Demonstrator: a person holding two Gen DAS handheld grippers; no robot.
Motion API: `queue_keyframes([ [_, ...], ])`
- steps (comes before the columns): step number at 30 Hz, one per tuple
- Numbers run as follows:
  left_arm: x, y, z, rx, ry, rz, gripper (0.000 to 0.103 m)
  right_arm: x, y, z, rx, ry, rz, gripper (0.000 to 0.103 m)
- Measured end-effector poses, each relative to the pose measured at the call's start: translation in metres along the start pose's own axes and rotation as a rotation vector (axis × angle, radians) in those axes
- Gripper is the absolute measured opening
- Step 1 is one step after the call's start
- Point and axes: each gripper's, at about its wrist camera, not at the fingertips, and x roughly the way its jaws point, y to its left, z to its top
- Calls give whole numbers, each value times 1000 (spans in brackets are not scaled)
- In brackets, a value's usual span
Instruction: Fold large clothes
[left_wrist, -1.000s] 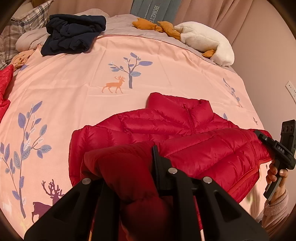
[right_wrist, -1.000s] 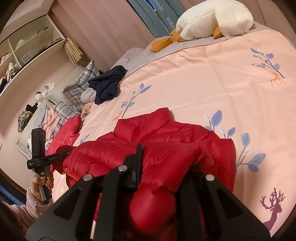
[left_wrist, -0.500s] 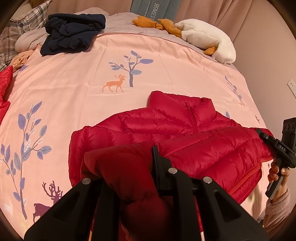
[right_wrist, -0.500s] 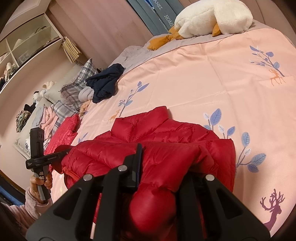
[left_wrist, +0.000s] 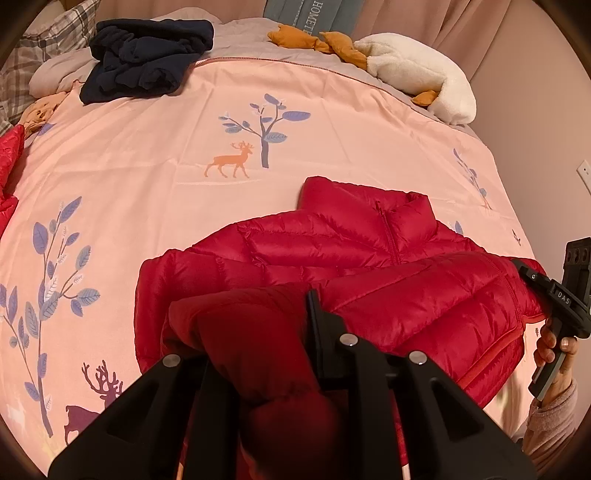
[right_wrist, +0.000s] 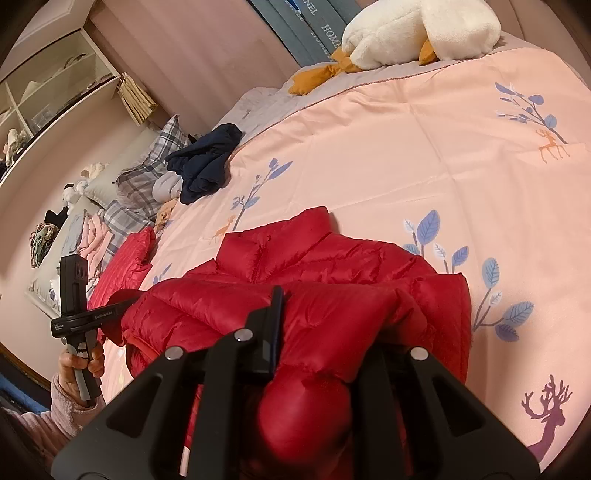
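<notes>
A red puffer jacket (left_wrist: 332, 254) lies on the pink bedspread (left_wrist: 147, 166), collar away from me, its lower half folded up over the chest. My left gripper (left_wrist: 258, 332) is shut on the jacket's bunched hem at one corner. My right gripper (right_wrist: 332, 332) is shut on the other hem corner of the jacket (right_wrist: 314, 266). Each gripper shows in the other's view: the right one (left_wrist: 532, 280) at the jacket's right edge, the left one (right_wrist: 122, 306) at its left edge.
A dark navy garment (left_wrist: 144, 59) lies at the far left of the bed. A white plush goose (left_wrist: 417, 74) lies at the head. Another red garment (right_wrist: 122, 266) and plaid pillows (right_wrist: 147, 177) sit on the left side. Shelves (right_wrist: 48, 92) line the wall.
Both grippers have carried the folded hem slightly forward toward the collar; the grip on the jacket is unchanged.
</notes>
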Motion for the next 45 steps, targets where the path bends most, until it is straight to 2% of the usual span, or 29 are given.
queue_keyframes([
  [19, 6, -1, 6, -1, 29, 9, 17, 5, -5, 2, 33, 24, -6, 14],
  [45, 18, 6, 15, -50, 85, -21, 17, 14, -17, 12, 125, 63, -2, 14],
])
